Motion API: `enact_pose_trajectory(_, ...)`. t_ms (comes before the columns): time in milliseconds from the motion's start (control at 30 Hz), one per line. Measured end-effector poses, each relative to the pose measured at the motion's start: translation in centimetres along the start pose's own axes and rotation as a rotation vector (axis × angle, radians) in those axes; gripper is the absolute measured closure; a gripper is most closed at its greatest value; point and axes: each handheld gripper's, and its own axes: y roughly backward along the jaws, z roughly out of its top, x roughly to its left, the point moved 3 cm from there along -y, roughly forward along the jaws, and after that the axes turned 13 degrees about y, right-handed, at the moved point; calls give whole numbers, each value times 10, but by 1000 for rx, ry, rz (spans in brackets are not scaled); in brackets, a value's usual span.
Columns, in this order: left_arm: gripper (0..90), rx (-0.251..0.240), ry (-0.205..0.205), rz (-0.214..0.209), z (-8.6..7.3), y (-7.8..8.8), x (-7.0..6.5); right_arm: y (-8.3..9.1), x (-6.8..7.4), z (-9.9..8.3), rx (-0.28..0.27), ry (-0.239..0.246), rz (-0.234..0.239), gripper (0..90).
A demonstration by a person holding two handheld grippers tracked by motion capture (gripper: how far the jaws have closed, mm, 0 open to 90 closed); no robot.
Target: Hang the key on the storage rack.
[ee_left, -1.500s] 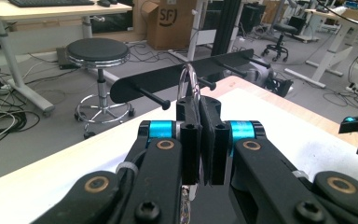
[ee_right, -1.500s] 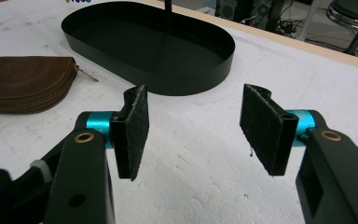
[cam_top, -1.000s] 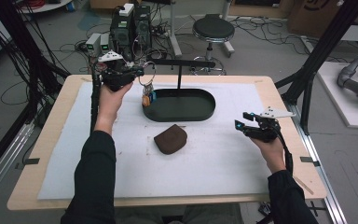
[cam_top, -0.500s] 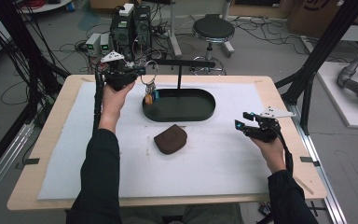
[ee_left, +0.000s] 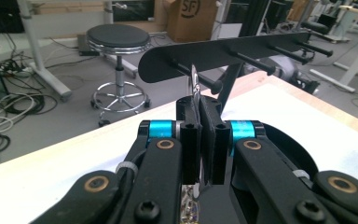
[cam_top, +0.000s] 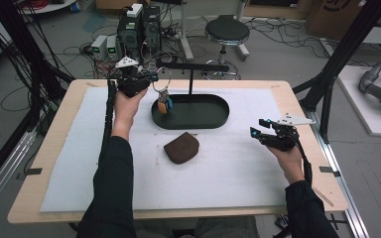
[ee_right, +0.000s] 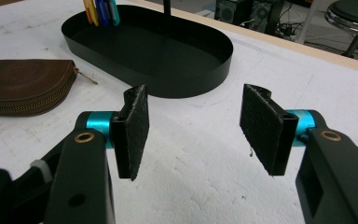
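Since the earlier frames the left gripper (cam_top: 149, 79) has carried the key ring (cam_top: 161, 87) slightly up and toward the rack (cam_top: 198, 67); the right gripper (cam_top: 265, 133) has not shifted.

Table (cam_top: 54, 148): a white mat covers it. No hazard here unless the keys drop, in which case they could bounce or slide.

Tray (cam_top: 213, 116): the black oval base of the rack, standing at the far middle of the mat. The keys (cam_top: 164, 104) hang from the ring just above its left end. A release now would probably land them in the tray, not on a peg.

Rack: a horizontal bar on a post, with pegs (ee_left: 256, 63) pointing toward the left gripper. In the left gripper view the ring sits just short of the nearest peg. Likely fault: the ring meets the peg tip edge-on and is deflected, or the gripper strikes the bar and rocks the stand.

Pouch (cam_top: 181, 147): brown, zipped, lying on the mat in front of the tray, clear of both grippers.

Left gripper: jaws clamped tight on the thin ring, which rises between the pads. The grip area is small, so the ring may twist under the weight of the swinging keys and spoil alignment.

Right gripper: jaws apart, holding nothing, resting at the right of the mat, well away from the work.
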Motion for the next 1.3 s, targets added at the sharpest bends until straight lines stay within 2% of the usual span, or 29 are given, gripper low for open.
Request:
enact_pose_trajectory(167, 856, -12, 0, 14, 0, -1, 0, 1, 0, 0, 0, -2, -1, 433)
enact_pose_trajectory(267, 806, -19, 5, 26, 1, 0, 0, 1, -1, 0, -2, -2, -4, 434)
enact_pose_trajectory(400, 787, -21, 6, 46, 1, 2, 2, 0, 0, 0, 2, 6, -4, 435)
enact_pose_trajectory(467, 721, -21, 8, 55, 2, 4, 3, -1, 0, 0, 3, 8, -1, 435)
enact_pose_trajectory(533, 629, -25, 11, 87, 2, 8, 3, -1, 1, 0, 5, 5, -1, 435)
enact_pose_trajectory(600, 546, -28, 9, 93, 1, 10, 3, -1, 0, 0, 6, 7, -2, 435)
enact_pose_trajectory(700, 446, -56, -48, 144, -4, 23, -2, -1, 0, 0, 4, 7, 0, 428)
enact_pose_trajectory(800, 379, -69, -54, 142, -9, 30, -2, -2, 1, 0, 6, -3, 3, 408)
enact_pose_trajectory(833, 358, -70, -73, 124, -15, 39, -3, -2, 1, 0, 7, 3, 4, 401)
enact_pose_trajectory(867, 343, -70, -73, 124, -15, 39, -3, -2, 1, 0, 7, 2, 3, 394)
enact_pose_trajectory(900, 324, -74, -91, 107, -22, 50, -4, -2, 2, 0, 4, -2, 5, 382)
enact_pose_trajectory(933, 300, -74, -91, 107, -22, 50, -4, -2, 2, 0, 4, -2, 5, 382)
enact_pose_trajectory(967, 275, -70, -108, 71, -29, 65, -7, -2, 2, 0, 3, -3, 2, 370)
enact_pose_trajectory(1000, 273, -70, -108, 71, -29, 65, -7, -2, 2, 0, 3, -3, 2, 370)
enact_pose_trajectory(1033, 274, -72, -130, 61, -36, 77, -10, -2, 2, 0, 8, -7, 1, 357)
enact_pose_trajectory(1067, 274, -72, -130, 61, -36, 77, -10, -2, 2, 0, 8, -7, 1, 357)
enact_pose_trajectory(1100, 273, -70, -147, 53, -45, 91, -12, -3, 1, -1, 9, -13, 1, 346)
enact_pose_trajectory(1133, 274, -70, -147, 53, -45, 91, -12, -3, 1, -1, 9, -13, 1, 346)
enact_pose_trajectory(1167, 274, -67, -164, 44, -56, 104, -14, -3, 2, -1, 12, -16, 4, 337)
enact_pose_trajectory(1200, 273, -67, -164, 44, -56, 104, -14, -3, 2, -1, 12, -16, 4, 337)
enact_pose_trajectory(1233, 272, -70, -173, 40, -68, 117, -16, -3, 2, -1, 13, -15, 2, 325)
enact_pose_trajectory(1267, 271, -70, -173, 40, -68, 117, -16, -3, 2, -1, 13, -15, 2, 325)
enact_pose_trajectory(1300, 271, -67, -177, 19, -81, 130, -17, -3, 2, -1, 15, -17, -1, 313)
